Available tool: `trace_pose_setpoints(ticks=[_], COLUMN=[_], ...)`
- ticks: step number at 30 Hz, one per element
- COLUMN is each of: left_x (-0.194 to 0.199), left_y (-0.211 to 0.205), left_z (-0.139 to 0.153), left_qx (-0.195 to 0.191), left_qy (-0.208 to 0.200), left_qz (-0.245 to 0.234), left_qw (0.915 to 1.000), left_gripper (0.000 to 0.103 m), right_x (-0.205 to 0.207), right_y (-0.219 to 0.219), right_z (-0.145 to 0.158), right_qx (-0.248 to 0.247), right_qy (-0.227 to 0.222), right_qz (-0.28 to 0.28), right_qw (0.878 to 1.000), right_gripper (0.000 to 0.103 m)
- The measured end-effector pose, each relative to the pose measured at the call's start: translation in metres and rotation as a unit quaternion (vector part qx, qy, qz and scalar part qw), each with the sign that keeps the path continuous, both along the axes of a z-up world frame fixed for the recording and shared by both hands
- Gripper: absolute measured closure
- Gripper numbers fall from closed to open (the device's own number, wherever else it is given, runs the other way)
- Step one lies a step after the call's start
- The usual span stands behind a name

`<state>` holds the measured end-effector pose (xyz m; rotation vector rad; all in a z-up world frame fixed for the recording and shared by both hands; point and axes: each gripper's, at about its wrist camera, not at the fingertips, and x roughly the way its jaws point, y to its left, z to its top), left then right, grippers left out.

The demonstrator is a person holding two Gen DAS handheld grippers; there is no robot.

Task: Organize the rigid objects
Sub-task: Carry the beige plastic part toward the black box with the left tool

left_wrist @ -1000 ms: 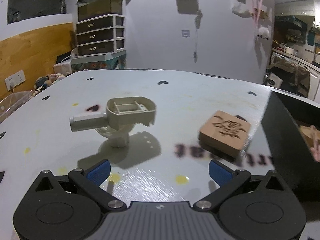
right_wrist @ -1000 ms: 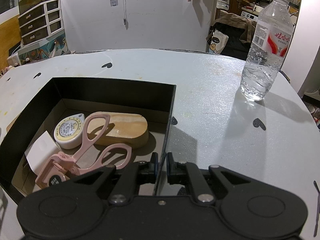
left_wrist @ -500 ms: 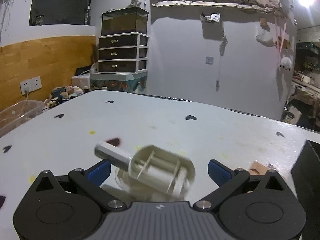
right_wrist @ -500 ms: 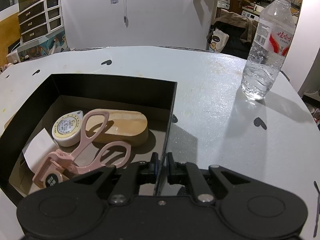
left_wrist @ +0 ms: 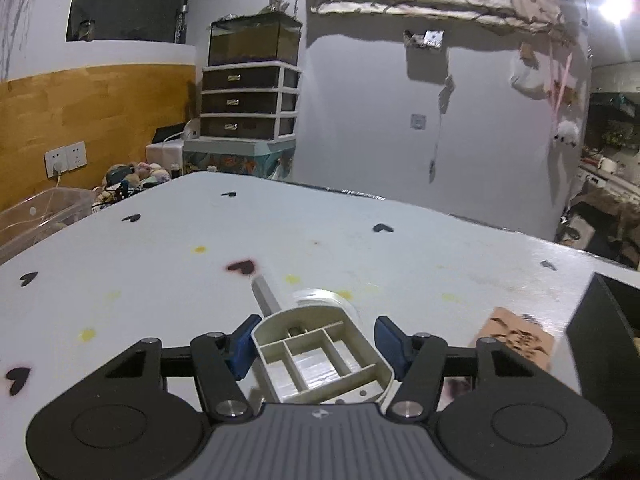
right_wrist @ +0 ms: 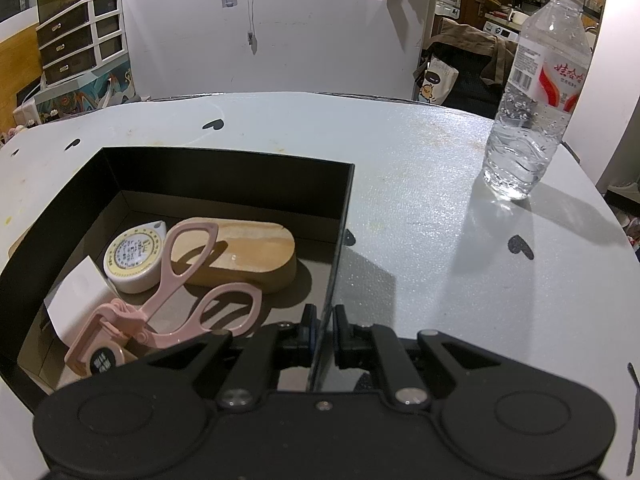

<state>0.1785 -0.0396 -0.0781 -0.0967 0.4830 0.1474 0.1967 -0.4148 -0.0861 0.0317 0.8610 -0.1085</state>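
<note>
Left gripper (left_wrist: 316,346) half-open around cream plastic part (left_wrist: 320,354), pads not clearly touching: may slip. Right gripper (right_wrist: 323,334) pinches black box (right_wrist: 228,168) wall: box could tip.

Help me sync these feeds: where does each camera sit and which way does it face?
Left wrist: behind the left hand-held gripper, looking across the table at the wall; its fingers flank a beige part.
Right wrist: behind the right hand-held gripper, clamped on the box wall, bottle beyond.
Shared: table, box, drawers.
</note>
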Motion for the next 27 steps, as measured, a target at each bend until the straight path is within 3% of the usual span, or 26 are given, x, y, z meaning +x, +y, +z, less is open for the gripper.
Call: trace_pose_setpoints(ticks=[8, 13, 16, 18, 20, 22, 24, 27], left_x=[-0.025, -0.034, -0.040, -0.045, -0.049, -0.053, -0.056, -0.059], left_y=[-0.011, -0.022, -0.024, -0.024, -0.023, -0.018, -0.014, -0.014], left_z=[0.013, 0.000, -0.009, -0.014, -0.017, -0.019, -0.018, -0.016], left_qx=[0.020, 0.036, 0.051, 0.067, 0.075, 0.061, 0.049, 0.060], left_qy=[0.003, 0.058, 0.087, 0.101, 0.109, 0.109, 0.108, 0.111], left_qz=[-0.041, -0.090, -0.096, -0.090, -0.086, -0.084, -0.075, -0.071], left_qw=[0.9989, 0.9936, 0.9902, 0.9884, 0.9874, 0.9886, 0.9901, 0.9895], left_gripper=[0.042, 0.042, 0.041, 0.026, 0.025, 0.031, 0.051, 0.052], right_x=[0.000, 0.000, 0.000, 0.000, 0.000, 0.000, 0.000, 0.000], right_y=[0.000, -0.001, -0.001, -0.001, -0.001, -0.001, -0.001, -0.001], right_z=[0.000, 0.000, 0.000, 0.000, 0.000, 0.000, 0.000, 0.000], right_qx=[0.000, 0.002, 0.001, 0.001, 0.001, 0.001, 0.001, 0.002], right_qy=[0.000, 0.000, 0.000, 0.000, 0.000, 0.000, 0.000, 0.000], right_qz=[0.001, 0.001, 0.001, 0.001, 0.001, 0.001, 0.001, 0.001], right_qw=[1.000, 1.000, 1.000, 1.000, 1.000, 1.000, 1.000, 1.000], right_gripper=[0.095, 0.095, 0.095, 0.095, 0.095, 0.095, 0.095, 0.095])
